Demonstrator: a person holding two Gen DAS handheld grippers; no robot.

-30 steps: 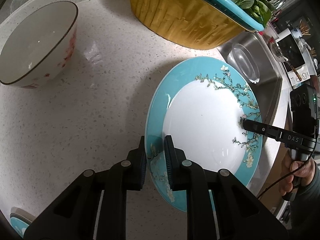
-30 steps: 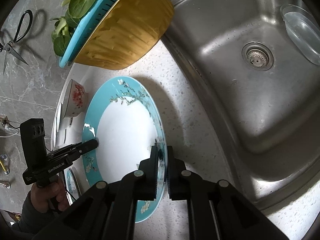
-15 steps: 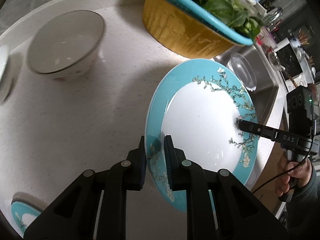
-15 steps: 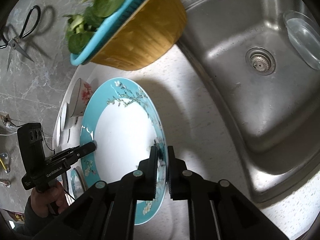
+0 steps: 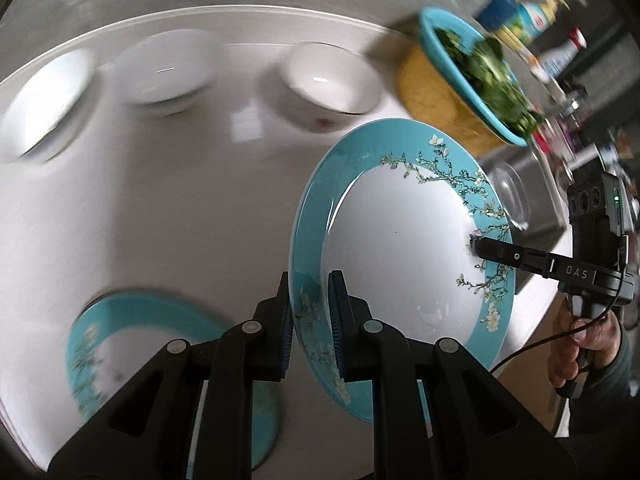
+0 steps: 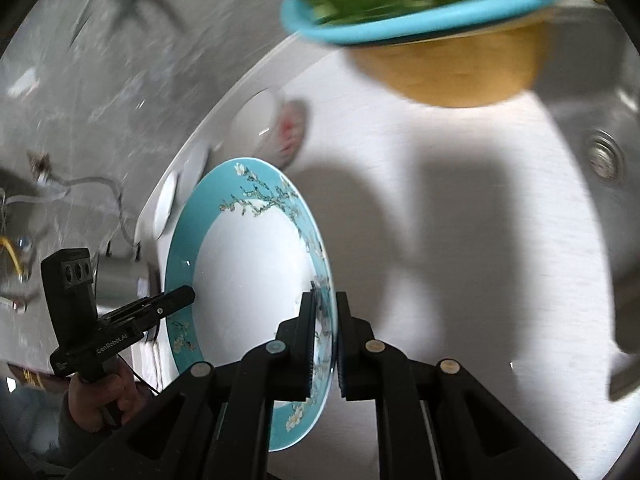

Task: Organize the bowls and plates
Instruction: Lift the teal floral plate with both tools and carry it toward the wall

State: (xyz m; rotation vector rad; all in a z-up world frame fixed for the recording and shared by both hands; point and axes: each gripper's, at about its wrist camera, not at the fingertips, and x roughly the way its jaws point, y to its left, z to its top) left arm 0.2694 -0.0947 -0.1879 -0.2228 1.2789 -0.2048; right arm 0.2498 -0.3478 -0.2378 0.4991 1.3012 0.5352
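A turquoise plate [image 5: 400,240] with a white centre and blossom pattern hangs above the white counter, held at both rims. My left gripper [image 5: 310,280] is shut on its near rim. My right gripper [image 6: 323,300] is shut on the opposite rim [image 6: 256,256], and shows in the left wrist view [image 5: 476,246]. A second turquoise plate [image 5: 132,344] lies on the counter below left. A white bowl with red flowers [image 5: 332,84] and two more white bowls [image 5: 164,72] [image 5: 48,100] stand along the back.
A yellow basin with a turquoise colander of greens [image 5: 460,80] stands at the back right [image 6: 440,32]. The steel sink [image 6: 600,160] lies to the right, with a clear glass dish [image 5: 512,196] in it. Bottles [image 5: 524,8] stand behind.
Both grippers have lifted the plate and carried it left, away from the sink and basin. The second turquoise plate and two more bowls have come into view.
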